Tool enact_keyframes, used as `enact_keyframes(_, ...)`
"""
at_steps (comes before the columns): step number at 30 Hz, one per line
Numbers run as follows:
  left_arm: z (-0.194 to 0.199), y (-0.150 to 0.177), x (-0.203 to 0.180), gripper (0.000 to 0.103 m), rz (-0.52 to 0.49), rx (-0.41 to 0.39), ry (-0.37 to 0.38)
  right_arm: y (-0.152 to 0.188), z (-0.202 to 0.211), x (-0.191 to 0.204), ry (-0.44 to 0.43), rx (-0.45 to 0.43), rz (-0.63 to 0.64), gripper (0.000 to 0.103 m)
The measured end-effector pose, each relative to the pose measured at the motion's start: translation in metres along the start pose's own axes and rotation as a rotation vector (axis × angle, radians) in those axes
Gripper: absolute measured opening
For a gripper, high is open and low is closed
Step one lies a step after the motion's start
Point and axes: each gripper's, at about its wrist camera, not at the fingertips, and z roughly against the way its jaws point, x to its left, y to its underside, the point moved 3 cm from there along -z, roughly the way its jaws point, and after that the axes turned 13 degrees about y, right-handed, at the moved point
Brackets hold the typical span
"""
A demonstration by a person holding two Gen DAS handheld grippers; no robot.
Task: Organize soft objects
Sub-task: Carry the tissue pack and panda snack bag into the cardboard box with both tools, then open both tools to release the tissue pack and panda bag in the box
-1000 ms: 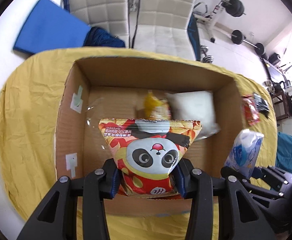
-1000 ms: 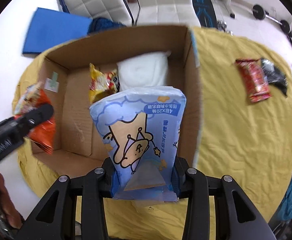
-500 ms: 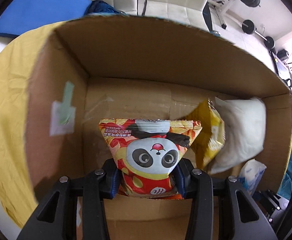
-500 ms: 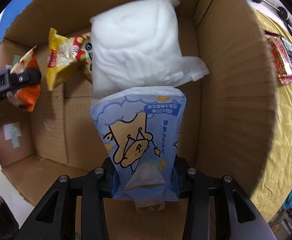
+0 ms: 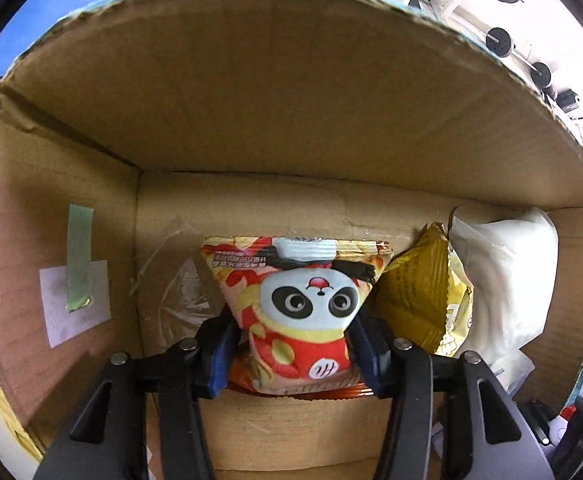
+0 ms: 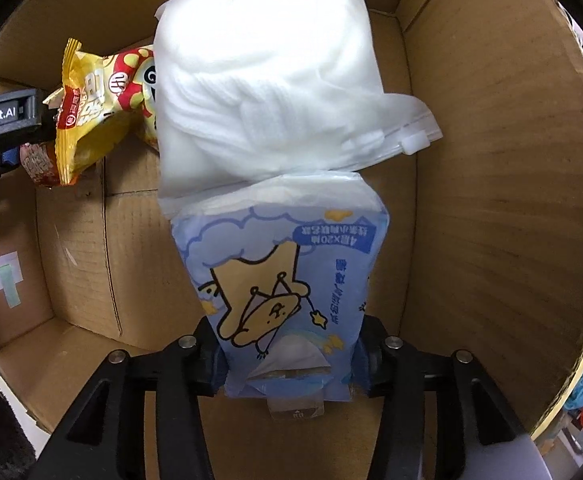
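Observation:
My left gripper (image 5: 293, 350) is shut on a red-and-orange panda snack bag (image 5: 301, 308) and holds it deep inside the cardboard box (image 5: 251, 120), near the floor. My right gripper (image 6: 289, 354) is shut on a blue tissue pack (image 6: 287, 276), held inside the same box by its right wall. A white bag of soft material (image 6: 267, 80) lies just beyond the tissue pack and touches its top; it also shows in the left wrist view (image 5: 499, 280). A yellow snack bag (image 6: 95, 100) lies left of the white bag, between it and the panda bag (image 5: 419, 304).
The box walls close in on both grippers. A taped white label (image 5: 75, 300) is on the left inner wall. The left gripper's arm (image 6: 3, 116) enters the right wrist view at left. Yellow cloth (image 6: 563, 400) shows outside the box rim.
Both grippers have moved down and further into the box with their loads. The tissue pack has come up against the white bag. The panda bag is now beside the yellow bag.

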Motion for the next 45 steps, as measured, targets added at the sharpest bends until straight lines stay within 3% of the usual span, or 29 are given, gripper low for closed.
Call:
enact_keyframes(10, 0.026, 0.006, 0.0, 0.065, -0.004, -0.031, -0.034, -0.006, 0.009, 0.004, -0.004, -0.008, -0.003, 0.068)
enact_keyframes(16, 0.045, 0.012, -0.001, 0.065, -0.007, -0.055, -0.031, -0.007, 0.029, 0.001, 0.005, -0.042, -0.005, 0.072)
enact_keyframes(19, 0.058, 0.019, -0.01, 0.073, -0.007, -0.081, -0.016, -0.001, 0.043, -0.001, -0.002, -0.068, -0.006, 0.083)
enact_keyframes(21, 0.061, 0.029, -0.012, 0.079, -0.008, -0.098, -0.006, 0.001, 0.054, -0.002, 0.007, -0.096, -0.002, 0.098)
enact_keyframes(28, 0.11, 0.058, -0.022, 0.096, -0.032, -0.171, 0.029, 0.007, 0.092, -0.016, 0.026, -0.176, -0.017, 0.1)
enact_keyframes(45, 0.18, 0.138, -0.047, 0.097, -0.091, -0.305, 0.019, 0.08, 0.181, -0.037, 0.007, -0.355, -0.045, 0.103)
